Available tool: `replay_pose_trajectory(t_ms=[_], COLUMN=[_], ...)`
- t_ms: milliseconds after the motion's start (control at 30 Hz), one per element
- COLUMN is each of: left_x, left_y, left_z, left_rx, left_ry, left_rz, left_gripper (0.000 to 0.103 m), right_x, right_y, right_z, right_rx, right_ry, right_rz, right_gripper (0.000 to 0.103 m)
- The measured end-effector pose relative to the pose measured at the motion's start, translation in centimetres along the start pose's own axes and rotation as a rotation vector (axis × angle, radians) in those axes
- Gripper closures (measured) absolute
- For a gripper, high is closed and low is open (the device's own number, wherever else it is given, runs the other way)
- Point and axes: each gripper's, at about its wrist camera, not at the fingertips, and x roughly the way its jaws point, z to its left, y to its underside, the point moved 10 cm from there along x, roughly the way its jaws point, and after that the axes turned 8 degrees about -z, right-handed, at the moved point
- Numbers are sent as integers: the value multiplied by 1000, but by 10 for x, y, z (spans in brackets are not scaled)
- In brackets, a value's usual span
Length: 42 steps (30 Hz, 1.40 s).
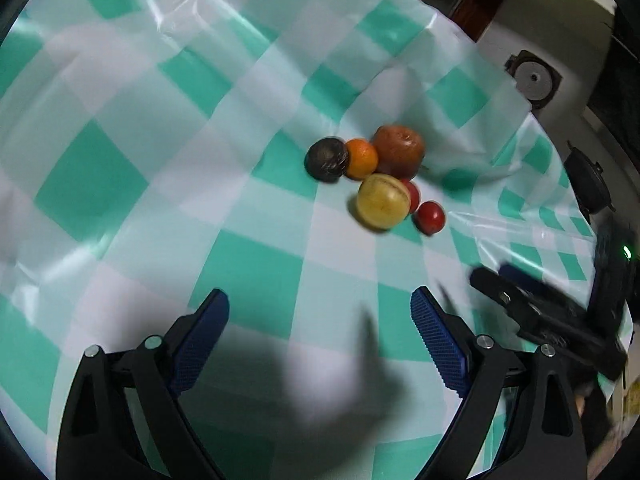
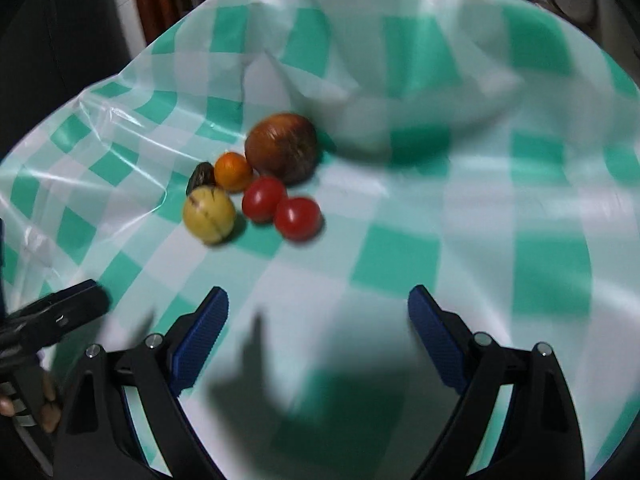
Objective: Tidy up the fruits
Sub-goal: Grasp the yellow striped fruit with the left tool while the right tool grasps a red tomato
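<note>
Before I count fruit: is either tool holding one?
No: the left tool and right tool are open and empty, short of the fruit pile.

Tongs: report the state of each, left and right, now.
Left tongs: open, holding nothing.
Right tongs: open, holding nothing.

A glossy, creased plastic cloth [image 1: 132, 128] covers the tabletop. The tomatoes [image 2: 280, 208] look smooth and shiny; the dark fruit [image 1: 327, 159] looks wrinkled and matt.
</note>
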Motion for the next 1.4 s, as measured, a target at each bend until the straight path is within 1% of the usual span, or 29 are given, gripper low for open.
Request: replay_pose_trajectory(t_ms=[33, 67, 100, 167, 233, 333, 500, 533, 600, 633, 667, 733, 833, 967, 1067, 1100, 1133, 1233, 1333, 1400], left_x=[0, 1, 0, 0, 2, 3, 3, 3, 3, 3, 3, 3, 3, 4, 5, 5, 6, 15, 30, 46], left_y=[1, 2, 2, 2, 4, 4, 4, 4, 4, 4, 4, 4, 4, 5, 5, 4, 4, 2, -4, -9], left_z=[-1, -3, -4, -3, -4, -5, -5, -5, -5, -5, -5, -5, -5, -7, -7, -7, -7, -13, -35, -48], left_rx=[5, 14, 17, 16, 15, 22, 21, 21, 21, 22, 22, 22, 23, 34, 38, 33, 33, 45, 96, 138], left_ry=[1, 7, 11, 5, 7, 2, -1, -2, -2, -1, -1, -2, -3, -9, -18, -23, -36, -82, -87, -112], left_rz=[2, 4, 5, 2, 13, 15, 15, 15, 16, 16, 16, 16, 17, 23, 29, 25, 24, 34, 29, 41], left_gripper=[14, 14, 14, 14, 14, 14, 14, 14, 14, 14, 14, 13, 13, 12, 12, 12, 12, 12, 12, 15], right_x=[9, 15, 23, 38, 51, 62, 77, 80, 82, 81, 80, 74, 53, 16, 4, 1, -3, -3, -4, -5], right_y=[-5, -7, -9, -13, -14, -20, -29, -31, -33, -33, -32, -31, -21, -7, 5, 4, -1, 4, 3, 4], right_z=[2, 4, 4, 4, 6, 11, 17, 18, 20, 21, 22, 22, 18, 13, 5, 3, 0, -13, -23, -26], right_rx=[-29, -41, -46, -52, -58, -91, -143, -149, -150, -149, -148, -137, -81, -15, 21, 39, 59, 124, 204, 225], right_ry=[2, -3, -10, -27, -49, -70, -73, -69, -72, -77, -77, -78, -69, -46, -19, -16, -14, -36, -73, -86], right_rz=[16, 33, 48, 79, 112, 122, 129, 128, 122, 115, 112, 102, 90, 27, -12, -25, -65, -62, -74, -78], right_gripper=[14, 21, 24, 33, 39, 40, 41, 44, 56, 67, 69, 69, 69, 69, 69, 69, 69, 69, 69, 69])
